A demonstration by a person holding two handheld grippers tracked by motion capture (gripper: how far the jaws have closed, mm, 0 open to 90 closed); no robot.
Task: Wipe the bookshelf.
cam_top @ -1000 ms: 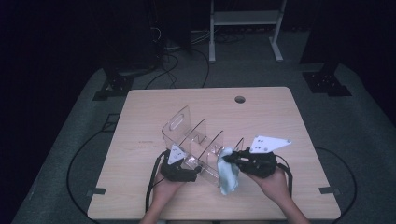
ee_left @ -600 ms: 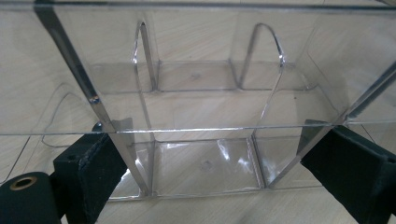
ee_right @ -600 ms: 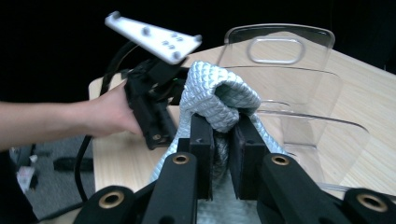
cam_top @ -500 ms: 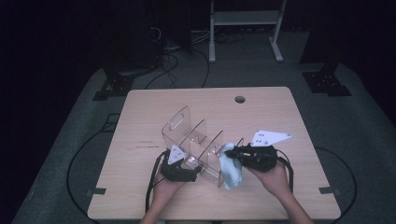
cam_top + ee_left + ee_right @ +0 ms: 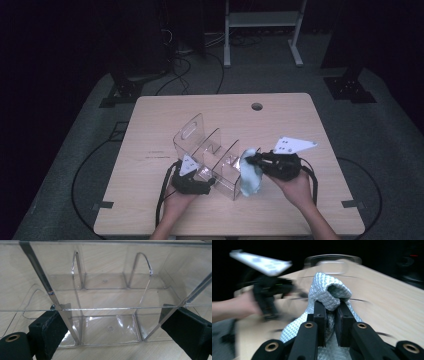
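Cloth (image 5: 329,291) is pinched tight in my R gripper (image 5: 329,312), right by the clear box (image 5: 210,150). My L gripper (image 5: 110,322) hugs the box's end w/ both jaws.

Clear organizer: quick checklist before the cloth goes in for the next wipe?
1. Right gripper shut on the pale blue cloth: ok, cloth bunched between the jaws.
2. Left gripper holds the clear organizer steady: ok, jaws sit either side of its near end in the left gripper view.
3. Organizer upright on the table: ok.
4. Compartments free of items: ok.
5. Cloth touching the organizer's right wall: cannot tell, it hangs right beside it.
6. Dirt left on the walls: cannot tell.
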